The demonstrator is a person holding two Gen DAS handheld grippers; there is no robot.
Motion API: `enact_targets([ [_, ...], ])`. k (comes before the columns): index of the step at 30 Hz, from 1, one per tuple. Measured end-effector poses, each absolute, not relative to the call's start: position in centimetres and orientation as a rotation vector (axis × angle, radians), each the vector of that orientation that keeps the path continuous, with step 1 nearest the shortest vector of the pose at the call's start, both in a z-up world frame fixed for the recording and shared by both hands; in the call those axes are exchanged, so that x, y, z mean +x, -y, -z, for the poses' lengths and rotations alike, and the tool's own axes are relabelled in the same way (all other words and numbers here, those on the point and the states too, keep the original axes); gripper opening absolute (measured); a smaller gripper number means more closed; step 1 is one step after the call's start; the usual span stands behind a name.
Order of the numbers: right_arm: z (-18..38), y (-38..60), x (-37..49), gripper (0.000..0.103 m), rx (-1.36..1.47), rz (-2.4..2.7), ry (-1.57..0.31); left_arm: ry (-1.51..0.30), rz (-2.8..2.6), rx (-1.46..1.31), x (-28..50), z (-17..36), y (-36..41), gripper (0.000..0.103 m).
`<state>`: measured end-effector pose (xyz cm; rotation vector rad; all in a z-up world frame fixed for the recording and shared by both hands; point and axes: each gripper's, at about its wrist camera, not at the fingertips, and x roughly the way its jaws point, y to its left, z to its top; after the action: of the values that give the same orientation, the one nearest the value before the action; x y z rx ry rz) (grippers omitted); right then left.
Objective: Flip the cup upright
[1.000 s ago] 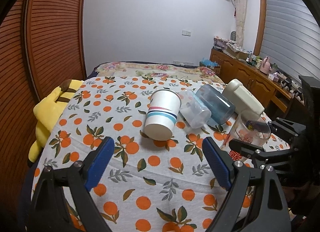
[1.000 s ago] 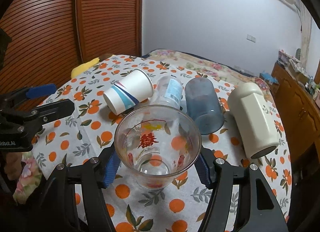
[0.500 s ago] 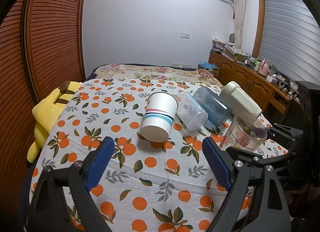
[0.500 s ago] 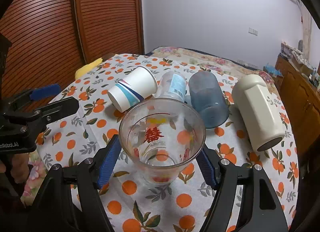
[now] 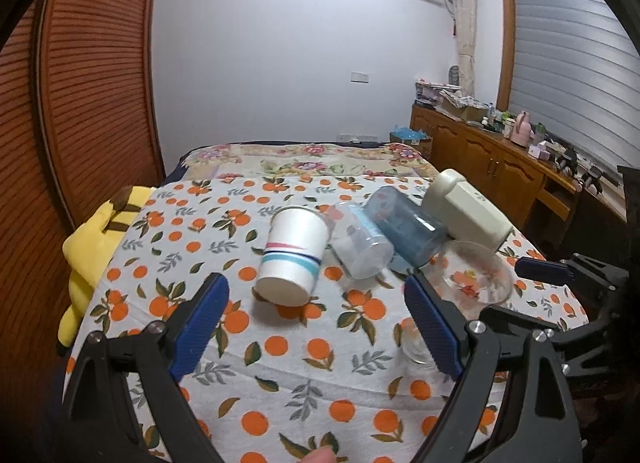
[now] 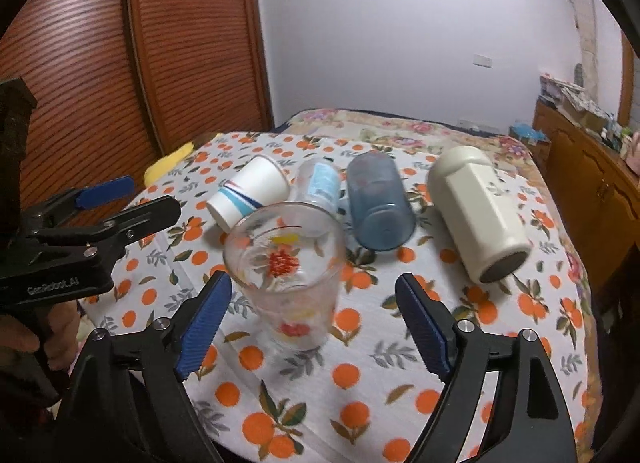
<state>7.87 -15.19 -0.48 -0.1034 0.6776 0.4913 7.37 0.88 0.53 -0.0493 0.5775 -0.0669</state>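
A clear glass cup with red print (image 6: pixel 286 269) stands upright on the orange-patterned tablecloth (image 6: pixel 360 375), just ahead of my right gripper (image 6: pixel 314 321), whose jaws are open and apart from it. It also shows in the left wrist view (image 5: pixel 472 283). Behind it lie on their sides a white paper cup with stripes (image 5: pixel 291 257), a clear plastic cup (image 5: pixel 360 245), a blue tumbler (image 5: pixel 404 225) and a cream mug (image 5: pixel 466 207). My left gripper (image 5: pixel 316 325) is open and empty, in front of the paper cup.
A yellow plush toy (image 5: pixel 94 231) lies at the table's left edge. A bed with a floral cover (image 5: pixel 304 159) is behind the table. A wooden sideboard (image 5: pixel 500 167) with clutter runs along the right wall. Wooden slatted doors (image 5: pixel 88 83) stand on the left.
My right gripper has opened wider and drawn back from the glass cup, which now stands free on the cloth. My left gripper has pulled back slightly and stays open.
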Motion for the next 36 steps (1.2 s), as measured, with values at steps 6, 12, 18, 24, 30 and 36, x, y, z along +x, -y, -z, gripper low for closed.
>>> enact_targets([
  [6, -1.4, 17.6, 5.9, 0.086, -0.038, -0.463, -0.625, -0.562, 0.08, -0.028, 6.5, -1.6, 0.5, 0.09],
  [12, -3.1, 19.4, 4.3, 0.087, -0.008, -0.419, -0.572, -0.549, 0.08, -0.023, 5.2, -2.8, 1.4, 0.09],
  [18, -2.6, 20.4, 3.3, 0.087, 0.018, -0.378, -0.571, -0.542, 0.079, -0.023, 3.2, -3.7, 1.9, 0.09],
  [24, -1.6, 20.7, 2.4, 0.087, 0.042, -0.364, -0.577, -0.538, 0.071, -0.023, 1.6, -4.1, 2.0, 0.09],
  [30, -1.4, 20.2, 1.8, 0.087, 0.024, -0.359, -0.554, -0.551, 0.065, -0.039, 0.5, -3.5, 1.6, 0.09],
  [36, -1.4, 19.8, 1.7, 0.087, 0.011, -0.356, -0.545, -0.579, 0.061, -0.052, 0.5, -2.4, 1.1, 0.09],
])
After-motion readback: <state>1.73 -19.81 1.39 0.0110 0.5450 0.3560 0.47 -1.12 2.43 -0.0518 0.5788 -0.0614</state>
